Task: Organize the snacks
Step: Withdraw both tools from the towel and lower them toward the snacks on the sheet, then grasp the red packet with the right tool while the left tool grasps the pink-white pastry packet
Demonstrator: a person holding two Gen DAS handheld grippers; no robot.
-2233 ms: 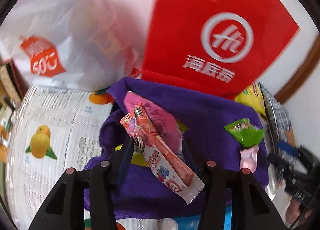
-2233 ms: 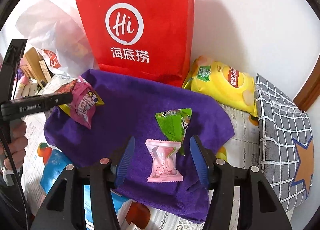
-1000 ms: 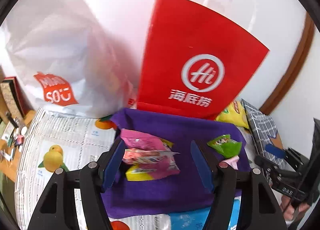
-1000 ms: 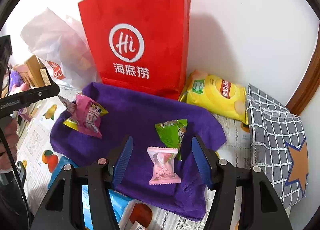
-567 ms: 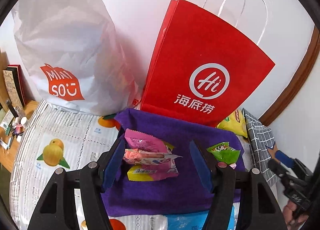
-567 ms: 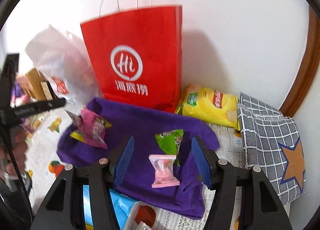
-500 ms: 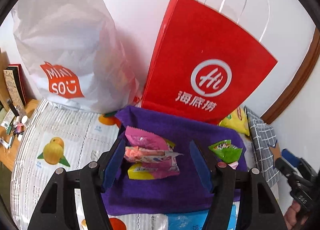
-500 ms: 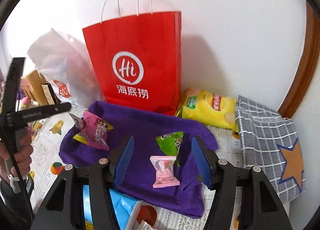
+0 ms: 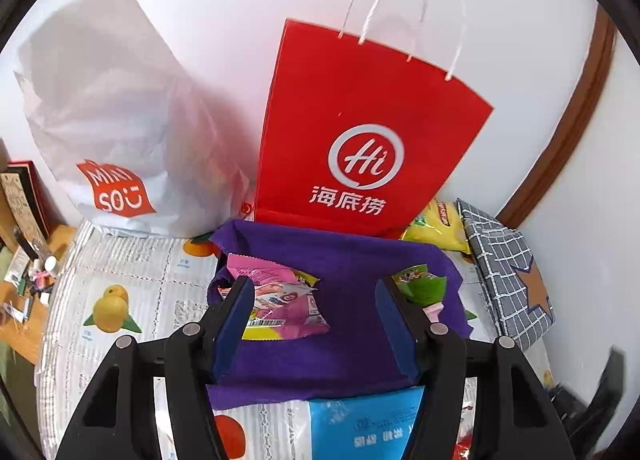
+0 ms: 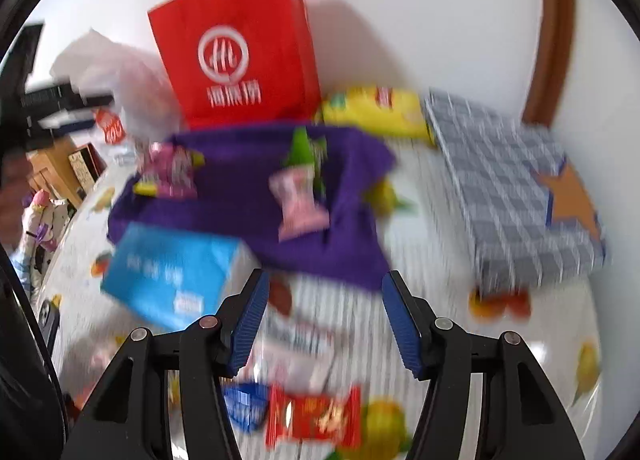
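Note:
Pink snack packets point(image 9: 276, 300) lie in a small pile on the purple cloth point(image 9: 352, 340), at its left side. A green packet point(image 9: 420, 284) and a pink candy point(image 9: 434, 308) lie at the cloth's right side. My left gripper point(image 9: 316, 324) hovers open above the cloth, holding nothing; its left finger partly covers the pile. The right wrist view is blurred. My right gripper point(image 10: 324, 324) is open and empty over the tablecloth, nearer than the cloth point(image 10: 240, 187). A red snack packet point(image 10: 314, 416) and a small blue packet point(image 10: 244, 404) lie just below it.
A red paper bag point(image 9: 360, 147) and a white plastic bag point(image 9: 112, 139) stand against the wall. A yellow chips bag point(image 9: 440, 223) and a grey checked pouch point(image 9: 508, 268) lie at the right. A blue box point(image 10: 172, 272) sits at the cloth's near edge.
My left gripper let go of the pink packets onto the cloth and drew back and up. My right gripper swung back from the pink candy toward the near side of the table.

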